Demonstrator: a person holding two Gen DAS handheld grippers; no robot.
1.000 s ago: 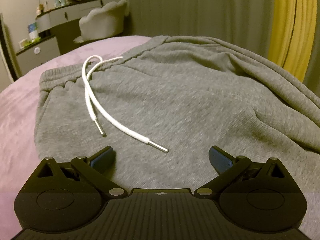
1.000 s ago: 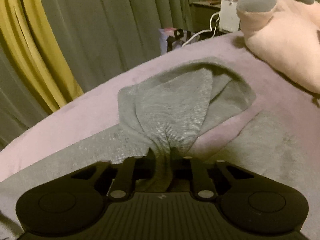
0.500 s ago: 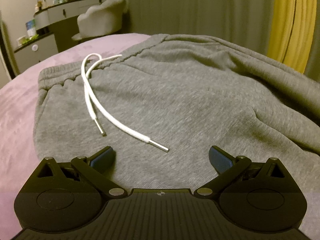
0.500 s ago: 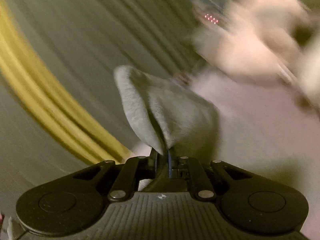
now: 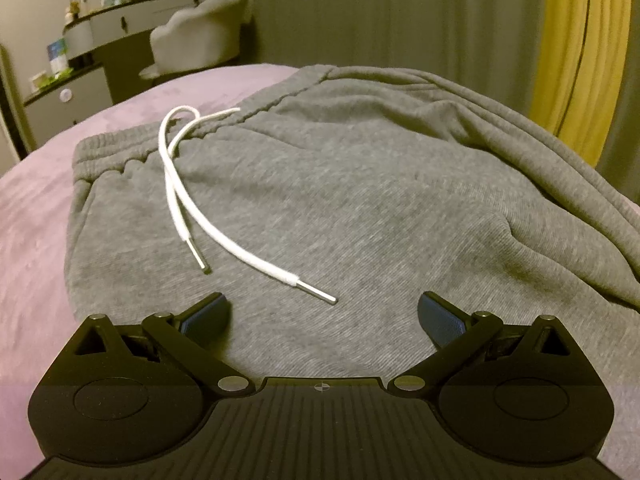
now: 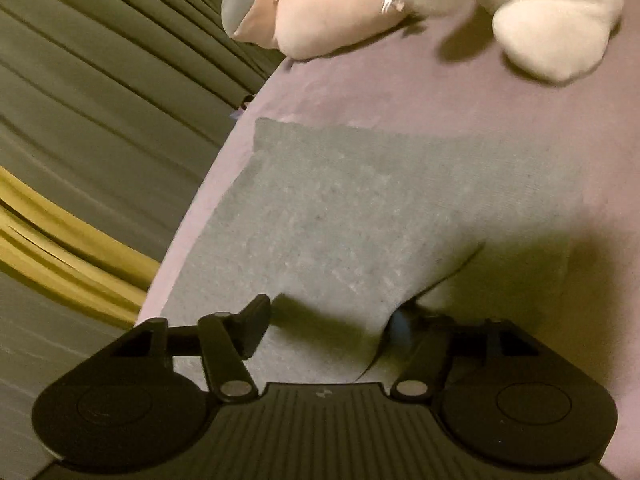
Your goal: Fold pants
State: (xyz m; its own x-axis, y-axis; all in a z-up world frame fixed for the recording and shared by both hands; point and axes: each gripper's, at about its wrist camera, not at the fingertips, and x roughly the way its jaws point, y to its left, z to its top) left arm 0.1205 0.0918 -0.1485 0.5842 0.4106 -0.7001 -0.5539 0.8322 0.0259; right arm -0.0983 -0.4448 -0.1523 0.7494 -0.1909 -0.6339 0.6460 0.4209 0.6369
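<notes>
On the purple bed, left to right:
Bed (image 5: 36, 216): soft and plush; the grey pants (image 5: 360, 208) lie spread over it, waistband at the far left, leg cloth running off to the right.
Drawstring (image 5: 208, 216): white, loose across the front panel; it could get trapped crooked inside a fold if nobody tucks it away.
Left gripper (image 5: 322, 314): released, jaws wide, hovering low over the pants with nothing between the pads; a careless close could pinch one layer only.
Ridge of cloth (image 5: 552, 200): bunched along the right of the left view; folding over it would probably lock in a lump.
Right gripper (image 6: 332, 322): jaws have just been opening and stand apart; a flap of the leg (image 6: 384, 208) lies between them, draped against the right finger (image 6: 400, 326) but not pinched.
Snag risk: pulling away now may drag that flap and undo the flat lay.
Plush toys (image 6: 552, 12): well beyond the leg end.
</notes>
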